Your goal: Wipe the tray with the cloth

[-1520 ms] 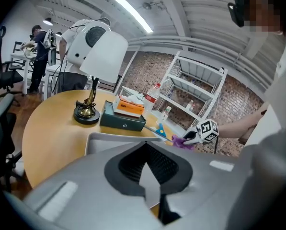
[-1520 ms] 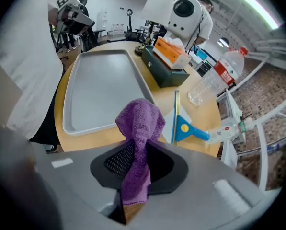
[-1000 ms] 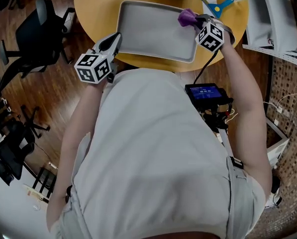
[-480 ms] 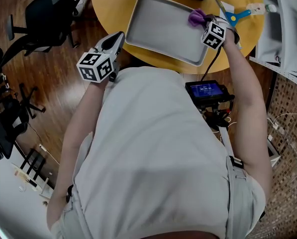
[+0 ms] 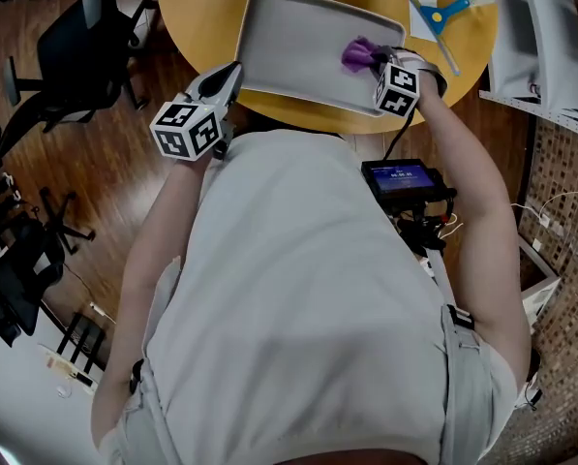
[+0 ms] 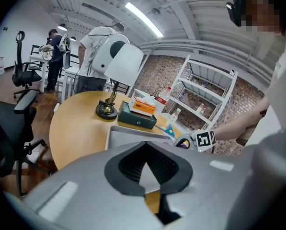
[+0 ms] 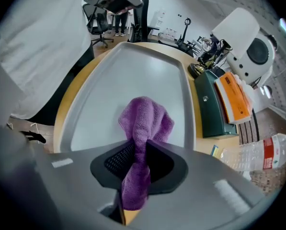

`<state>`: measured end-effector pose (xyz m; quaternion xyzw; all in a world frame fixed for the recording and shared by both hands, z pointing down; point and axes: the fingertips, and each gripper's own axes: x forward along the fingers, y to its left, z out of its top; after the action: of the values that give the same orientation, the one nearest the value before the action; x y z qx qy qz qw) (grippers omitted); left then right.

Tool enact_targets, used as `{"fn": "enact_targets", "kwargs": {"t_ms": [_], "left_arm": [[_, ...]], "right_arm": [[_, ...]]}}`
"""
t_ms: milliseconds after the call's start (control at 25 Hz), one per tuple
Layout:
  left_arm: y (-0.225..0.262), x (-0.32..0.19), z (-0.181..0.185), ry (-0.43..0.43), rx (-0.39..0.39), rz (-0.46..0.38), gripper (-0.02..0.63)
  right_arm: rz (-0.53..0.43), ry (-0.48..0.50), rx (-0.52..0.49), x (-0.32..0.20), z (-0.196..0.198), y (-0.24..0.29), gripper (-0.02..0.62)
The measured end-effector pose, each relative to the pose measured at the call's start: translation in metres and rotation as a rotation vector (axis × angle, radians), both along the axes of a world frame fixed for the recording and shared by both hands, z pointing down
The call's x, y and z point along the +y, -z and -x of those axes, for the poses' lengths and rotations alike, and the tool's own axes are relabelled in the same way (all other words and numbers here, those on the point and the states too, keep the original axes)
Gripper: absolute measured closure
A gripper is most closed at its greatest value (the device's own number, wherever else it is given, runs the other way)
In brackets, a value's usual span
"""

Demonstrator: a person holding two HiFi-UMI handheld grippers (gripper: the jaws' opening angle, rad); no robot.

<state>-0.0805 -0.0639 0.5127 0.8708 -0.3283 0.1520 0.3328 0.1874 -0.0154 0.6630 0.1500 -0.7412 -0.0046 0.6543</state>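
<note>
**Right gripper** [image 7: 139, 150]: the jaws are clamped on 1 bunched fold of the soft purple terry cloth [image 7: 145, 116]. Its free end is held down over the right part of the grey rectangular metal tray [image 5: 289, 37] on the round yellow table [image 5: 197, 13].

**Left gripper** [image 6: 143, 171]: the jaws are together and empty, near the tray's left corner.

**Handling:** the cloth is judged light and limp. The stiff tray is judged liable to slide, so its rim is best steadied.

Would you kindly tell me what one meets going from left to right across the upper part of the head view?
Chair → left tool → tray → cloth → blue utensil → shelf. The right tool overlaps the cloth, so it is left out.
</note>
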Motion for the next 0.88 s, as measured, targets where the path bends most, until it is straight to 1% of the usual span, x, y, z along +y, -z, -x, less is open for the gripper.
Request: {"fn": "enact_targets", "kwargs": {"t_ms": [160, 320, 440, 520, 600, 640, 760, 880], "left_arm": [[-0.005, -0.005, -0.011, -0.039, 0.009, 0.009, 0.606], [0.005, 0.002, -0.022, -0.069, 0.02, -0.001, 0.606], [0.014, 0.017, -0.03, -0.084, 0.026, -0.021, 0.606], [0.013, 0.018, -0.032, -0.087, 0.029, -0.023, 0.606], [0.009, 0.017, -0.032, -0.087, 0.03, -0.017, 0.606], [0.009, 0.018, -0.031, -0.086, 0.031, -0.015, 0.606], [0.013, 0.02, -0.025, -0.075, 0.031, -0.017, 0.606], [0.009, 0.014, -0.015, -0.051, 0.025, -0.009, 0.606]], "right_arm": [[0.05, 0.025, -0.021, 0.03, 0.014, -0.005, 0.523], [0.101, 0.045, -0.044, 0.067, 0.023, 0.002, 0.523], [0.149, 0.044, -0.071, 0.098, 0.027, 0.009, 0.523], [0.204, 0.029, -0.089, 0.111, 0.029, 0.006, 0.523], [0.254, 0.009, -0.102, 0.116, 0.031, 0.003, 0.523], [0.263, 0.001, -0.104, 0.117, 0.032, 0.004, 0.523], [0.251, -0.009, -0.119, 0.11, 0.039, 0.011, 0.525], [0.251, 0.008, -0.149, 0.095, 0.057, 0.01, 0.523]]}}
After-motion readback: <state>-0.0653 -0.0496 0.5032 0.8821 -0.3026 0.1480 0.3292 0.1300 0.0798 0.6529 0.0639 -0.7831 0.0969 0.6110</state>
